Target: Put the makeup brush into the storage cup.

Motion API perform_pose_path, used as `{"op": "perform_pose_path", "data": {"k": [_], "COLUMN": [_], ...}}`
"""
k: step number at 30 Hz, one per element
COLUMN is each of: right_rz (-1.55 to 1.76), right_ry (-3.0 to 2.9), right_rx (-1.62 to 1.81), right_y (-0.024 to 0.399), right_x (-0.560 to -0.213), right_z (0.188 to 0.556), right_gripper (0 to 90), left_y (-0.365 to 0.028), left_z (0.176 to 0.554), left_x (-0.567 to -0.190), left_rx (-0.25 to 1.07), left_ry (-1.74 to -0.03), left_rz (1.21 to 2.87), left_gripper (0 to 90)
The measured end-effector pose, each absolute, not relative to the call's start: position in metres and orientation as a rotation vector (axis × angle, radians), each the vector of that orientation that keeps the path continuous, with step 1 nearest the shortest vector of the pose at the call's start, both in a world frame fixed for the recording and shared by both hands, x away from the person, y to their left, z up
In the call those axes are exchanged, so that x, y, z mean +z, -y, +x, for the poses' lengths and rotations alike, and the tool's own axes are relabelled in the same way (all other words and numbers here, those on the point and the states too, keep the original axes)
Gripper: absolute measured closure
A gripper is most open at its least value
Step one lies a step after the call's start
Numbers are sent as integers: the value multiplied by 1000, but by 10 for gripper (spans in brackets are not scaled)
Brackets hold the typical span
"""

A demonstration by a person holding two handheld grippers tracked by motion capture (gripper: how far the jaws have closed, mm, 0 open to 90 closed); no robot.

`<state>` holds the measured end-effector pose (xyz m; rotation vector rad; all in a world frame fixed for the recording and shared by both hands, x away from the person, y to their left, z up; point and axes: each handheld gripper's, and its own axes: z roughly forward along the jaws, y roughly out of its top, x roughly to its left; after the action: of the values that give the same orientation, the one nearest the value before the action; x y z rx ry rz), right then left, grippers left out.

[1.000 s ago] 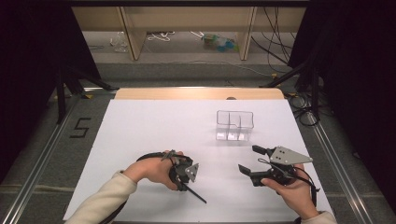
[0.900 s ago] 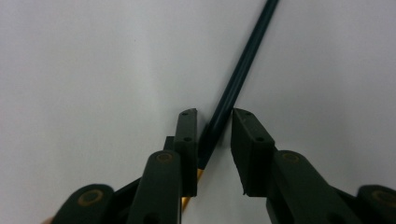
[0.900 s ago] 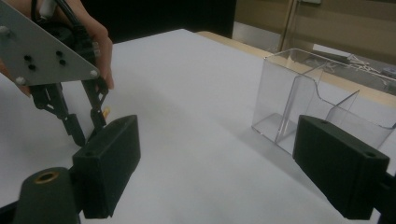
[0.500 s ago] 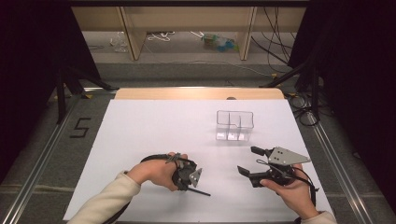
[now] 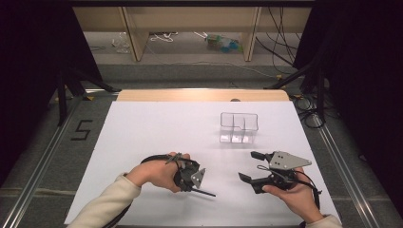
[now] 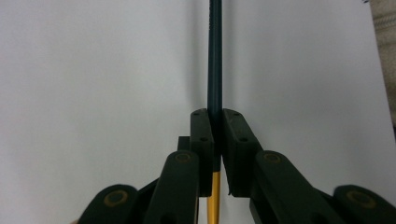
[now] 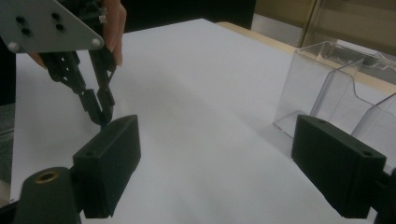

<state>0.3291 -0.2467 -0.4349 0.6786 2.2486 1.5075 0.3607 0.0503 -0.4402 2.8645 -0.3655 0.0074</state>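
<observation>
Pinching a thin dark pencil (image 6: 215,56) near one end, the left gripper (image 5: 194,176) has its jaws clenched on the shaft, so most of the length sticks out beyond them, low over the white table (image 5: 142,128). In the left gripper view a yellow stretch shows behind the jaws and the dark stretch runs straight ahead. With so much length past the grip, the pencil could swing or slip if its far tip drags on the table or knocks something. The right gripper (image 5: 252,167) is released, jaws wide apart and holding nothing, just to the side of the left one. A clear plastic box (image 5: 239,127) with dividers stands ahead of the right gripper, near its right jaw. A careless forward push there could shove or tip the light box.
</observation>
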Motion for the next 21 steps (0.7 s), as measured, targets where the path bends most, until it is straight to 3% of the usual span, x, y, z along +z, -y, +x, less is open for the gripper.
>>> {"op": "perform_pose_path", "data": {"k": [21], "right_rz": [574], "right_ry": [-2309], "right_rx": [1511], "right_y": [230], "right_x": [-435], "right_z": [325], "right_gripper": [161], "left_y": [-46], "left_z": [355], "left_x": [-416], "left_rx": [39], "left_ry": [335], "left_rz": [2835], "left_gripper": [832]}}
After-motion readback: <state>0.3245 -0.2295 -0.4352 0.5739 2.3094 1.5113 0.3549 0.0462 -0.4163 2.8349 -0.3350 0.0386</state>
